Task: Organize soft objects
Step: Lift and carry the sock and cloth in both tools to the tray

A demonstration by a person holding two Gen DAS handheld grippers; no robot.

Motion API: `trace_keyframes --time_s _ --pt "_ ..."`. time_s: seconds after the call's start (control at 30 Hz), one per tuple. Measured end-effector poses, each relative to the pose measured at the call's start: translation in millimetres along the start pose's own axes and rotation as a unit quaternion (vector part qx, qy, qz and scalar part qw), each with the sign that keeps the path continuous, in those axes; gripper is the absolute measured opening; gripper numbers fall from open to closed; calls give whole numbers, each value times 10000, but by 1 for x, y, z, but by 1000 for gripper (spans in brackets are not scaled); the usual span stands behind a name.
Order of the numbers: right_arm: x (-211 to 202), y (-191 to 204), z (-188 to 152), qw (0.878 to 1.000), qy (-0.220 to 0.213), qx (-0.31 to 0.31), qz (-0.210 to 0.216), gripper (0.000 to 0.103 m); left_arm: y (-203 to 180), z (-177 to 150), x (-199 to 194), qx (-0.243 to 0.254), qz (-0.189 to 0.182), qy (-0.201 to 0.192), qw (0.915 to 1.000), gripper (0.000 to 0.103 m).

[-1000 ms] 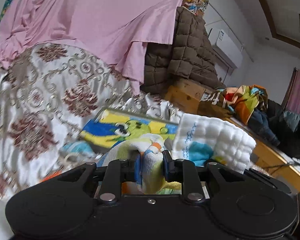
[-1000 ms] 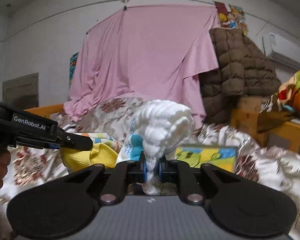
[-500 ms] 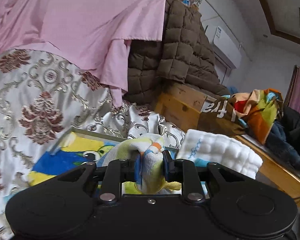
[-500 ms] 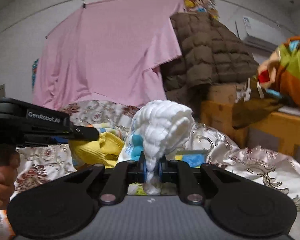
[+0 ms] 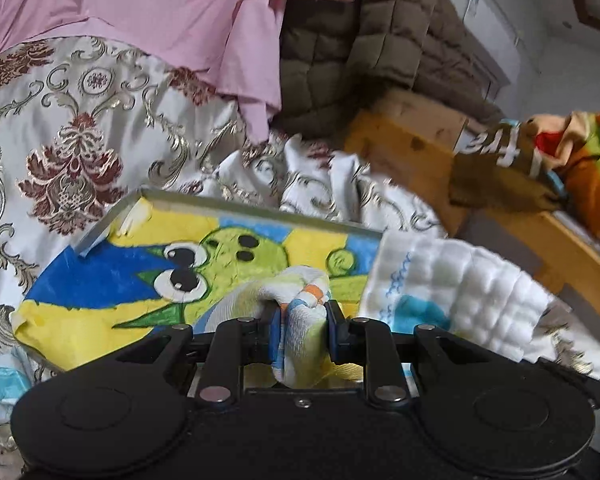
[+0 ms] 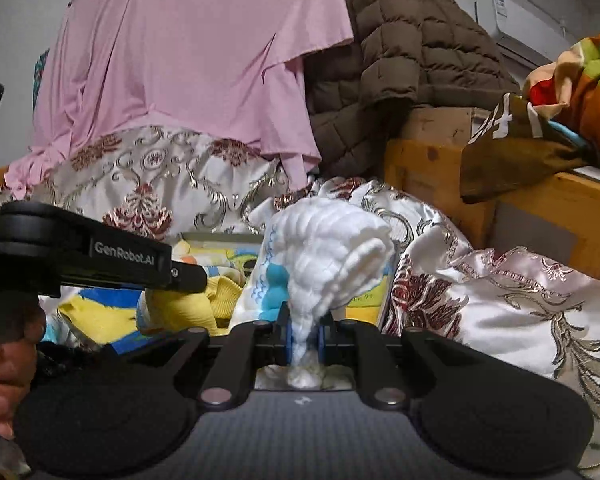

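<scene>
Two cloths in two grips, held over the bed.

Left gripper (image 5: 303, 334): fingers clamped on a bunched corner of the yellow towel (image 5: 296, 320), white and yellow with orange and blue stripes, apparently to carry it clear of the bedding. Right gripper (image 6: 303, 334): fingers pinched narrow on a gathered edge of the white cloth (image 6: 328, 256), quilted and puffy with a blue print; it fans upward from the grip, likely because it is caught at one point only. Both hang just above a cartoon towel (image 5: 148, 276), yellow, blue and green, lying flat on the floral bedspread (image 5: 72, 136) near the bed's wooden right edge, probably the sorting spot. A hand (image 6: 4, 372) steers the left gripper.
</scene>
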State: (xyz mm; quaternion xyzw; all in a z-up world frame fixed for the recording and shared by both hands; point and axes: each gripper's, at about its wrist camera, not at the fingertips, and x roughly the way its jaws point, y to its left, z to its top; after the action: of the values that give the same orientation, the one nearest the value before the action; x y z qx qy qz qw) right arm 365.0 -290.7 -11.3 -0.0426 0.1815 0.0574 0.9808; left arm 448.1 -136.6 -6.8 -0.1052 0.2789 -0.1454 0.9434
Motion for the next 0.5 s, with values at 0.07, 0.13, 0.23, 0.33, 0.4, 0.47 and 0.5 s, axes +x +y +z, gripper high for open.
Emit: trace_keyframes --time_s 0.07,0.13,0.23,0.33,0.4,0.47,0.5 --pt "1 1 0 10000 82 -24 -16 13 -1 -4 6 76 128 126 9998 24" --pt "2 0 -1 9999 145 -33 -14 13 -2 -7 10 185 245 226 9993 24" --pt "3 2 -3 9996 247 -141 -35 13 -3 -12 14 349 355 345 9982 25" --pt "4 4 -8 9990 345 -275 -47 13 -5 -19 16 547 447 489 9963 25" --pt "3 5 -11 9987 383 -327 -58 14 -4 -24 18 616 458 579 9954 25" --pt "1 6 -12 9987 369 -360 -63 17 -4 -28 19 647 482 631 9947 26" --pt "-1 5 -13 9987 344 -355 -71 18 -4 -28 18 632 487 639 9948 26"
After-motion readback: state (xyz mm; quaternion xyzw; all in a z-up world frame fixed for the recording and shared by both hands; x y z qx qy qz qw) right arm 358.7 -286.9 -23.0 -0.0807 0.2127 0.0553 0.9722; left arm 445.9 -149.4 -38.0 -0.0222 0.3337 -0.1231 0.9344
